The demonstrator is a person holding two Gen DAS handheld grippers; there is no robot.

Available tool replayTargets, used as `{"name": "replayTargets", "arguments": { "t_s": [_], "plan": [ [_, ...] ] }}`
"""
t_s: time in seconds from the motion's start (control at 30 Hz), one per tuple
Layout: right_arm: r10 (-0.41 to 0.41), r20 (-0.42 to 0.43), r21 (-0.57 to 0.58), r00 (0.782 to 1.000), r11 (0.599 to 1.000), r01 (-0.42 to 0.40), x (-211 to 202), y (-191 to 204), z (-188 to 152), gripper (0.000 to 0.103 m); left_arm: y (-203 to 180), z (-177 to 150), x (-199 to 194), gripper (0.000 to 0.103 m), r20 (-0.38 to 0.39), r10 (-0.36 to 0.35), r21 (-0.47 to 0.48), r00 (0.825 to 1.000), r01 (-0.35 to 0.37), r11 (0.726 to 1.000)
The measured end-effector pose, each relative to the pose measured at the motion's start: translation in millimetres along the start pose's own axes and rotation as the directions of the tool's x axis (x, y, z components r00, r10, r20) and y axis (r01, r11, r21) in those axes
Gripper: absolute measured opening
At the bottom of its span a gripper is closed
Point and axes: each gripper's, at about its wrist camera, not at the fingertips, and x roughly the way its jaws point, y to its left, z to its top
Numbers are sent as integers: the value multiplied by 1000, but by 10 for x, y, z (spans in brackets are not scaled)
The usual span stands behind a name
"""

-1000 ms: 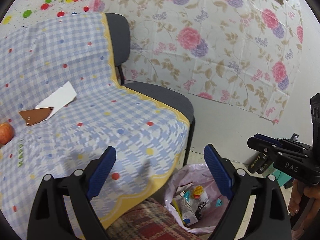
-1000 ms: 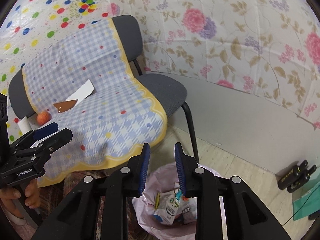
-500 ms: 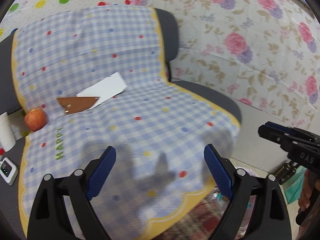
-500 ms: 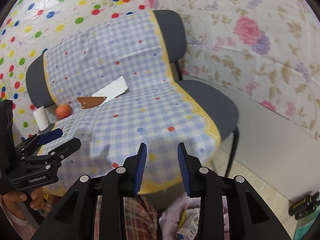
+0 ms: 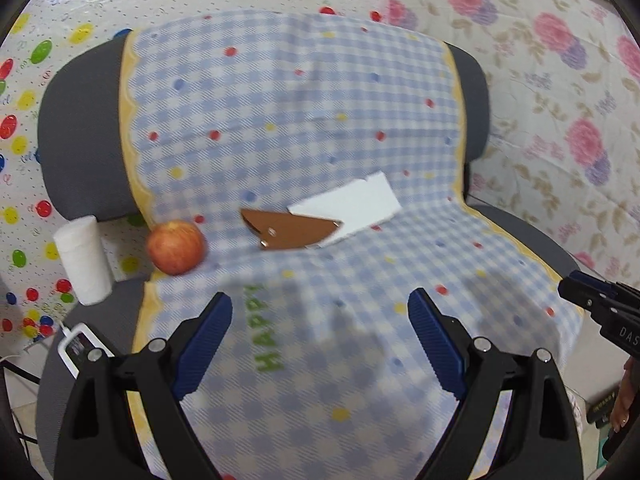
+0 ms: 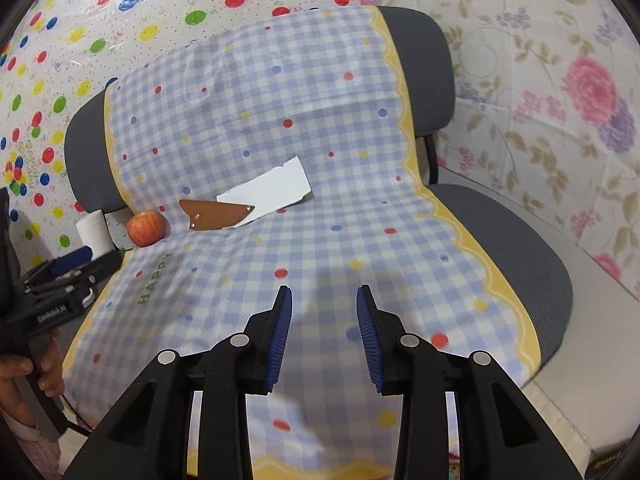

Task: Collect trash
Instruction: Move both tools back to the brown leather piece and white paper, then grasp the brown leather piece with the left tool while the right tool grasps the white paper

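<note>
A torn white paper scrap (image 5: 352,204) (image 6: 276,190) lies on the blue checked cloth (image 5: 320,120) where seat meets backrest. A brown leather-like pointed piece (image 5: 288,232) (image 6: 216,214) overlaps the scrap's left end. My left gripper (image 5: 320,300) hovers open over the cloth's front part, short of both items, with nothing between its jaws. My right gripper (image 6: 324,292) is open with a narrower gap, also empty, above the cloth to the right. Each gripper shows at the edge of the other's view: the left gripper (image 6: 60,276) and the right gripper (image 5: 600,304).
A red apple (image 5: 176,246) (image 6: 146,228) rests at the cloth's left edge beside a white roll (image 5: 82,260). A small white device (image 5: 78,344) lies on the left grey chair seat. The cloth spans two grey chairs (image 6: 520,248) against patterned wall sheets.
Both views have swung left and up, from the pink trash bag on the floor to the cloth-covered seats. The trash bag has left view. The right jaws stand a little wider.
</note>
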Motion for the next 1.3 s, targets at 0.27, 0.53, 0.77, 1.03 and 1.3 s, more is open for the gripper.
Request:
{"name": "replayTargets", "arguments": {
  "t_s": [0.27, 0.53, 0.77, 1.03, 1.3],
  "plan": [
    [39, 41, -31, 998, 999, -38, 295, 123, 538, 36, 331, 694, 27, 87, 107, 95, -9, 990, -95, 995],
    [74, 33, -43, 997, 996, -73, 774, 221, 1073, 43, 507, 1171, 297, 87, 130, 129, -20, 983, -128, 992],
    [91, -28, -69, 995, 993, -92, 1397, 258, 1299, 58, 651, 1071, 957, 87, 53, 129, -42, 990, -127, 991],
    [93, -161, -59, 983, 993, -103, 2195, 201, 1227, 59, 703, 660, 1764, 87, -114, 87, -50, 990, -93, 994],
    [120, -213, -27, 970, 991, -128, 2586, 148, 1207, 59, 708, 566, 2072, 80, -170, 50, -69, 984, -63, 996]
  ]
}}
